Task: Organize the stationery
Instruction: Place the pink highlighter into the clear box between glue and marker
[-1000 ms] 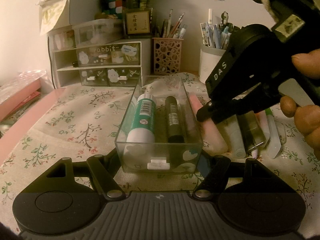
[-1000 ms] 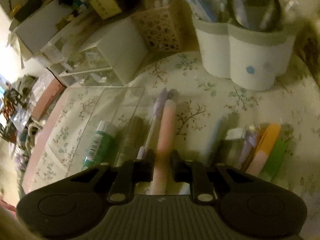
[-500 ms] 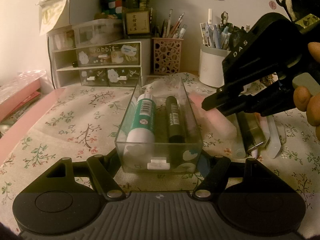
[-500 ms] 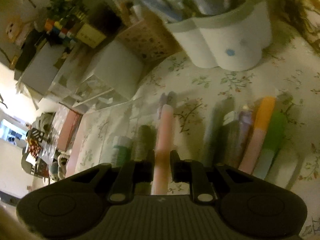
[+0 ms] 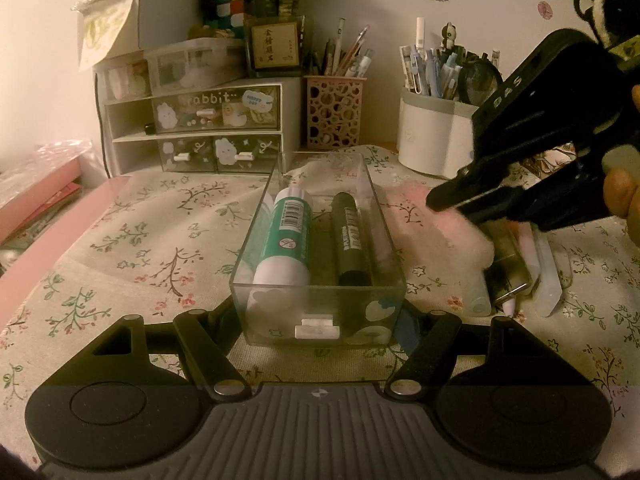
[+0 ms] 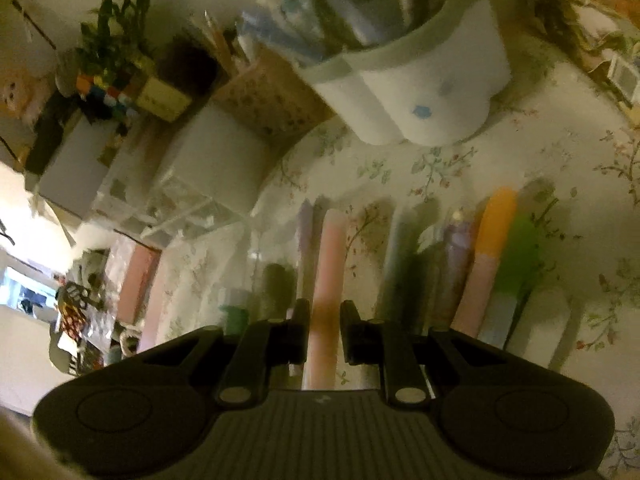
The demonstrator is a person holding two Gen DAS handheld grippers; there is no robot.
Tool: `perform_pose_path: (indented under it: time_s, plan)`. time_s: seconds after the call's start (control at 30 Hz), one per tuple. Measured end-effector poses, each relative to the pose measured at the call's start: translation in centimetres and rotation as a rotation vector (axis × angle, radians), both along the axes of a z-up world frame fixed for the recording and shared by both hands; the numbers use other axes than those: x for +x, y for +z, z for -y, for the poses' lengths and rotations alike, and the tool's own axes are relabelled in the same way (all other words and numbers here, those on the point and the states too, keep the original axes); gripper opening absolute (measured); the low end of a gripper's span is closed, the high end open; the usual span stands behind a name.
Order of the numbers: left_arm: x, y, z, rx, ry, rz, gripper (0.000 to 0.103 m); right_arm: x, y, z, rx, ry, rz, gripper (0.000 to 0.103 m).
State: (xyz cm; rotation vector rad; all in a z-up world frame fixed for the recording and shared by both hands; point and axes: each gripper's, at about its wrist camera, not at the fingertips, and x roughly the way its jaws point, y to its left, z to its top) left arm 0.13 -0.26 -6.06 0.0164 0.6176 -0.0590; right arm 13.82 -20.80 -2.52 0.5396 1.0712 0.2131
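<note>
A clear plastic box (image 5: pixel 318 300) sits between the fingers of my left gripper (image 5: pixel 318 322), which holds its near end. Inside lie a green-and-white glue stick (image 5: pixel 286 240) and a dark marker (image 5: pixel 352 236). My right gripper (image 6: pixel 324 320) is shut on a pink pen (image 6: pixel 326 276) and holds it lifted, right of the box; the pen is a pink blur in the left wrist view (image 5: pixel 460 228). The right gripper shows there as a black body (image 5: pixel 532 152). More pens (image 6: pixel 496 264) lie in a row on the floral cloth.
A white pen cup (image 5: pixel 432 136), a pink lattice pen holder (image 5: pixel 334 112) and a small drawer unit (image 5: pixel 208 132) stand along the back. A pink tray (image 5: pixel 36 208) lies at the left edge. Loose pens (image 5: pixel 516 280) lie right of the box.
My right gripper has lifted the pink pen off the cloth and tilted, moving up and right. The left gripper and the box have not moved.
</note>
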Motion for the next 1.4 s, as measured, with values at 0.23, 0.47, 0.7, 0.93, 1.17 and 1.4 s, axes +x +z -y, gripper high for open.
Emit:
perform_pose_path:
  time_s: [0.23,0.47,0.7,0.93,1.17,1.4]
  plan:
    - [0.0,0.0,0.0,0.0,0.001,0.0,0.072,-0.1,0.7,-0.5,-0.002,0.009,0.016,0.014]
    - [0.0,0.0,0.0,0.0,0.001,0.0,0.073,-0.1,1.5,-1.5,0.014,0.029,0.032,0.014]
    - [0.1,0.0,0.0,0.002,-0.001,-0.001,0.073,0.3,2.5,-3.3,0.035,0.08,0.051,0.014]
    - [0.1,0.0,0.0,0.002,-0.001,0.0,0.073,0.8,2.0,-5.6,0.017,0.132,0.039,0.014]
    - [0.1,0.0,0.1,0.002,-0.001,-0.001,0.073,1.3,1.3,-6.5,-0.013,0.134,0.02,0.014]
    - [0.1,0.0,0.1,0.002,-0.001,-0.001,0.073,1.6,0.9,-8.0,-0.066,0.174,0.011,0.015]
